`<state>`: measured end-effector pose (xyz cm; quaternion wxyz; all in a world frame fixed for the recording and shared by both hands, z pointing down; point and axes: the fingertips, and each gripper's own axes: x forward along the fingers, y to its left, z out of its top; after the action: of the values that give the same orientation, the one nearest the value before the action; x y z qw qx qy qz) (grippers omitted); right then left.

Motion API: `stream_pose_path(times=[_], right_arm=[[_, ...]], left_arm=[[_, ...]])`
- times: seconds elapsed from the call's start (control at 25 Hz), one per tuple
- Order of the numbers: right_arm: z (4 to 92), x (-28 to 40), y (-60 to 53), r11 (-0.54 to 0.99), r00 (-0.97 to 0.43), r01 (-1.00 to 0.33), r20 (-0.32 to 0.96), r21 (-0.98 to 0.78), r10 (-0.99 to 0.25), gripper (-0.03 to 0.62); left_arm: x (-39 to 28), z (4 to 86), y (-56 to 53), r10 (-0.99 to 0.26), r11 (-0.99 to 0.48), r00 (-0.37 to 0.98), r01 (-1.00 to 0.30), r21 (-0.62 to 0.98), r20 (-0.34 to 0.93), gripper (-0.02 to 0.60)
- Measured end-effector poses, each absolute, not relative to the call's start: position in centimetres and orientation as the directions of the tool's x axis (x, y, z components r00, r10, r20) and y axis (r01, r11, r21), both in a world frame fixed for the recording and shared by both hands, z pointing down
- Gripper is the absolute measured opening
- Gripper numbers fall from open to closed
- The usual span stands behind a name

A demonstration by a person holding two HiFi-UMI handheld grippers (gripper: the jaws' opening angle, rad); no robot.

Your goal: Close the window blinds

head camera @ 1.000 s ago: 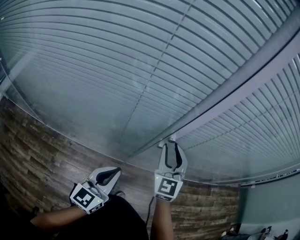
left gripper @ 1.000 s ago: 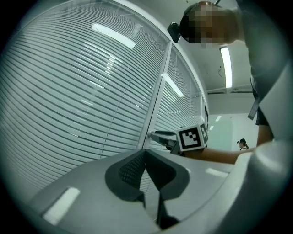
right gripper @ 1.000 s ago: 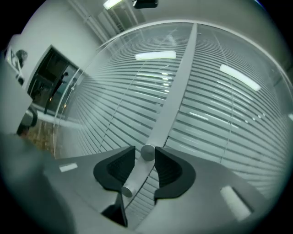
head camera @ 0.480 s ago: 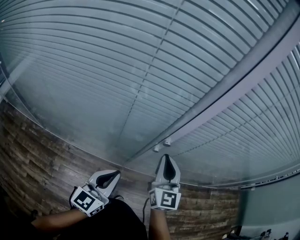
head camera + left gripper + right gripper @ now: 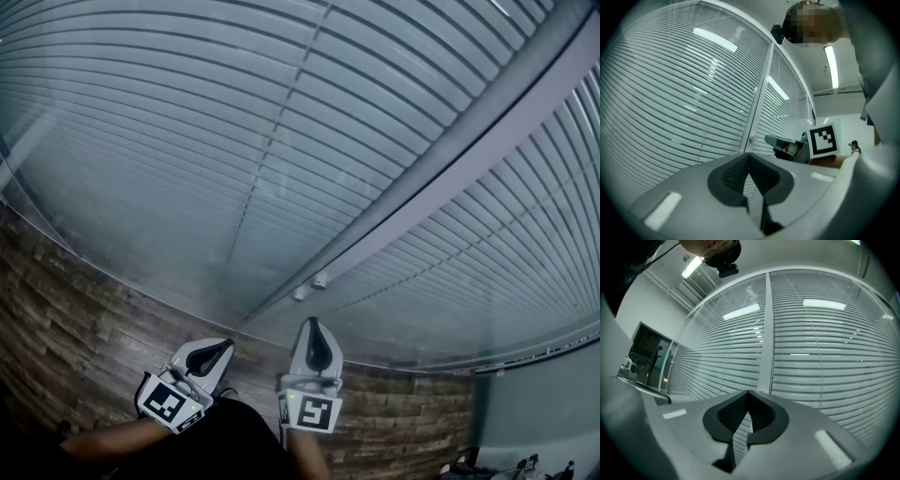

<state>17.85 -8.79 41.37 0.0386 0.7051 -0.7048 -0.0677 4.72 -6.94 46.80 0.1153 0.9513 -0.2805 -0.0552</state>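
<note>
an office, by its slatted blinds (image 5: 187,141), strip ceiling light (image 5: 830,65) (wood-look floor (image 5: 75,309)).

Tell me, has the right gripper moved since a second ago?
Yes. The right gripper has drawn back from the small knobs on the window frame, downward in the head view; its jaws are shut, empty.

The right gripper (image 5: 313,324) pulls back from the two small white knobs (image 5: 320,280) it reached a second ago. Its jaws, wide apart then, have just been closing and meet on nothing, with the knobs now clear ahead of its tip.
</note>
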Motion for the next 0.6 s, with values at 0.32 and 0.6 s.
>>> stream_pose_path(times=[0.32,0.6], right_arm=[[41.3,17.6,-6.8,-0.019,0.014,-0.985,-0.034,0.169,-0.999,0.0],[41.1,18.3,-5.9,-0.027,0.022,-0.97,-0.024,0.24,-0.999,0.0]], left_arm=[[5.4,46.9,-7.2,-0.552,-0.817,0.832,-0.526,0.235,-0.055,-0.002],[5.8,46.6,-7.0,-0.548,-0.822,0.835,-0.526,0.216,-0.053,-0.002]])
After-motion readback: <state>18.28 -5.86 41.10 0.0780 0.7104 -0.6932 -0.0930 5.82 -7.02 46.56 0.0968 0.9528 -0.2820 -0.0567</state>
